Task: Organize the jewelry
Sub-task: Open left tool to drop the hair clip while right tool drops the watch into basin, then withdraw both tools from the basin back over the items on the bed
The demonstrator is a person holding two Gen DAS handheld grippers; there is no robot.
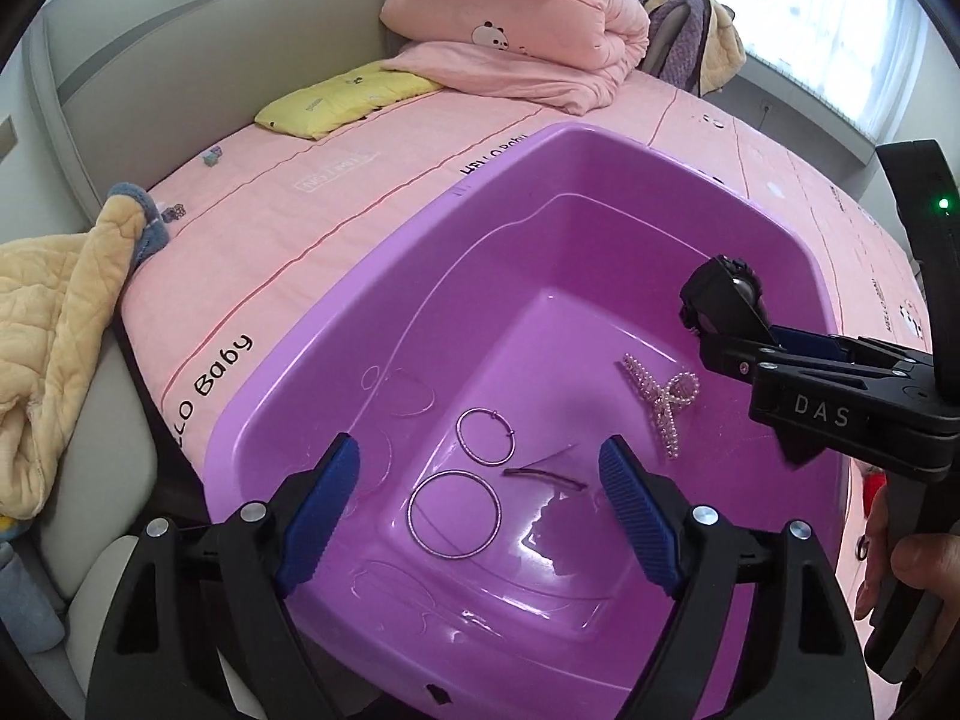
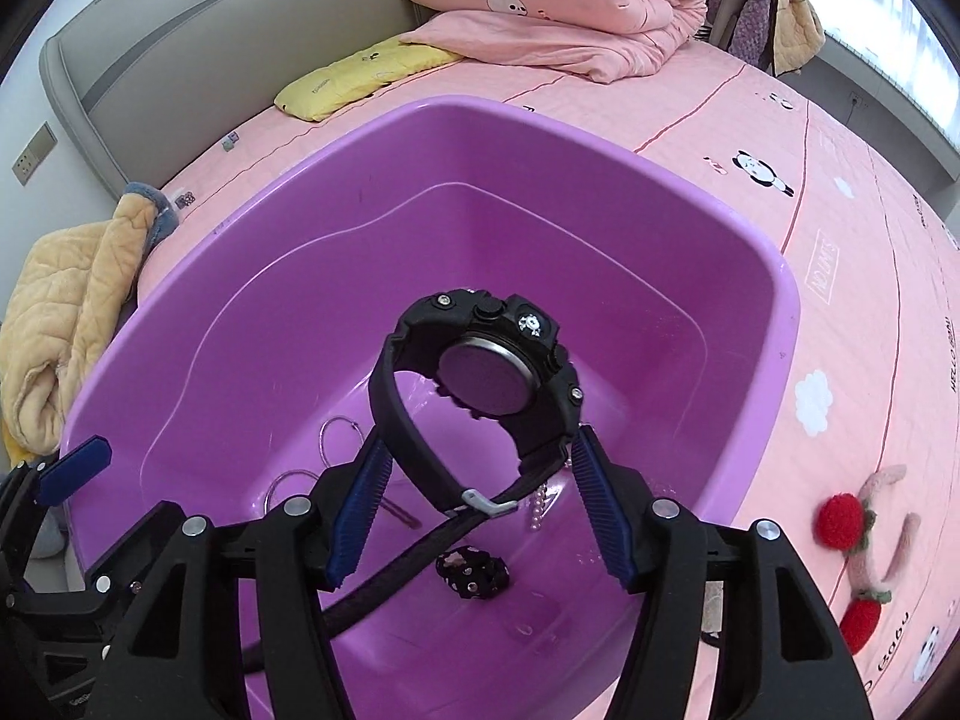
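The right gripper (image 2: 477,498) pinches the black watch (image 2: 480,384) by its strap at frame centre, hanging above the purple tub (image 2: 750,294). The left gripper (image 1: 480,510), jaws spread, hovers over the hoop earrings (image 1: 454,513).

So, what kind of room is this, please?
Most likely a bedroom. The purple tub sits on a bed with a pink sheet, a folded quilt and a yellow pillow lie near the headboard, and a window is behind.
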